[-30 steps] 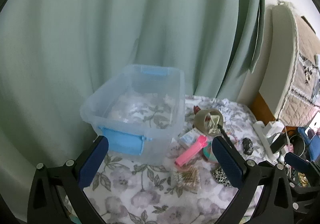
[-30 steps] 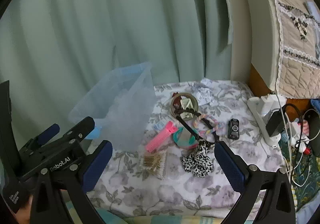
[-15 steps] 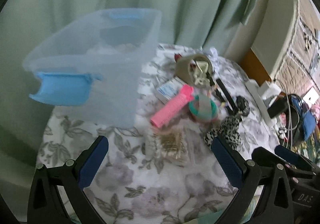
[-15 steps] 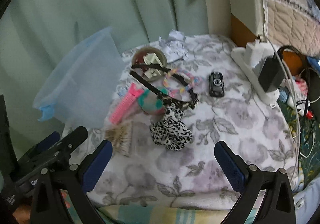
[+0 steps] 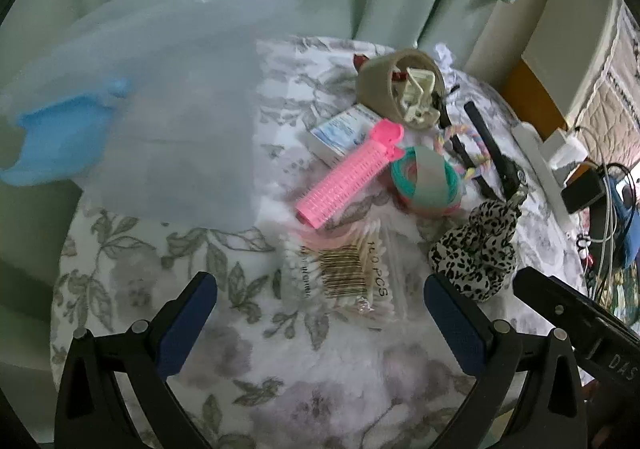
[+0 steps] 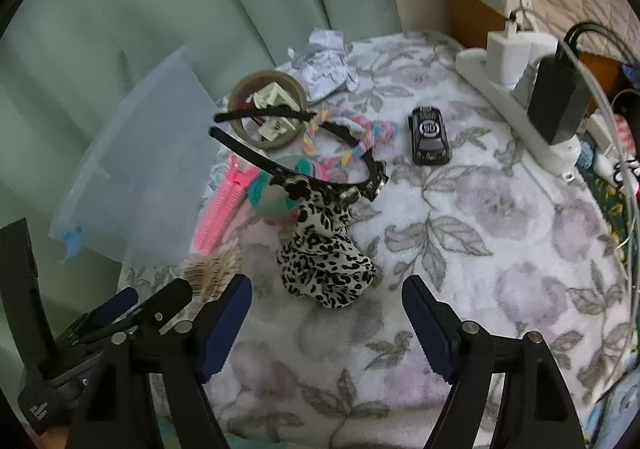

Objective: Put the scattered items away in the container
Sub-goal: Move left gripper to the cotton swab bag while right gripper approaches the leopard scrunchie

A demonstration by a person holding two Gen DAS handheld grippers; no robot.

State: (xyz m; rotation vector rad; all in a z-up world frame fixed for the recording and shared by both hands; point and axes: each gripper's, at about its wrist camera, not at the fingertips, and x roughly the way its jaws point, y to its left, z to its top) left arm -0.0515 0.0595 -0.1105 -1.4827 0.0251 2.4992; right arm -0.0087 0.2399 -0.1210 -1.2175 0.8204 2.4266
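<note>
The left gripper [image 5: 320, 301] hangs with its jaws spread wide and empty over a packet of cotton swabs [image 5: 340, 269] on the floral cloth [image 5: 360, 369]. The right gripper [image 6: 326, 299] is closing its jaws, still apart and touching nothing, just in front of the leopard-print scrunchie [image 6: 326, 269]. The clear container [image 5: 168, 97] stands at the left, beside a pink hair roller [image 5: 348, 177], a tape roll [image 5: 396, 89], a black headband [image 6: 296, 169] and a toy car [image 6: 429, 135].

Both wrist views look steeply down, sharing the leopard scrunchie [image 5: 474, 253].
</note>
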